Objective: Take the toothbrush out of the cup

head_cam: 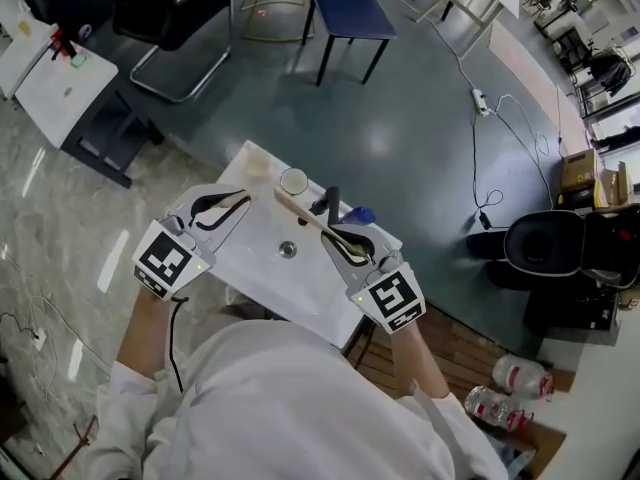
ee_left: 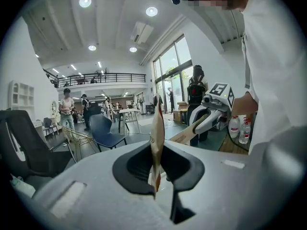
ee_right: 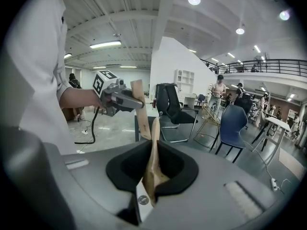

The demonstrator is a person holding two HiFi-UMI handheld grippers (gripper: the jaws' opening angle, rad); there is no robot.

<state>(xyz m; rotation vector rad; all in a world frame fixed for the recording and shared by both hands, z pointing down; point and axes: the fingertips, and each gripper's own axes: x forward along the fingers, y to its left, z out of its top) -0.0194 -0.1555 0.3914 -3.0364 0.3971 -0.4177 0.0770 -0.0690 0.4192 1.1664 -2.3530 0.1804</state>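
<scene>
A white cup (head_cam: 293, 180) stands at the far edge of the white basin (head_cam: 262, 268); I see no toothbrush in it. My right gripper (head_cam: 337, 234) is shut on a long tan paper pack (head_cam: 303, 213) that slants over the basin toward the cup. In the right gripper view the same pack (ee_right: 153, 147) stands edge-on between the jaws. My left gripper (head_cam: 238, 202) is shut on a smaller tan paper piece (head_cam: 230, 204), which shows as a thin strip (ee_left: 156, 133) in the left gripper view. The two grippers are apart, facing each other across the basin.
A drain (head_cam: 288, 250) sits mid-basin and a dark faucet (head_cam: 330, 203) rises behind the right gripper. Past the basin are chairs (head_cam: 345, 8), a cable with a power strip (head_cam: 480, 101), and water bottles (head_cam: 505, 393) on the floor at the right.
</scene>
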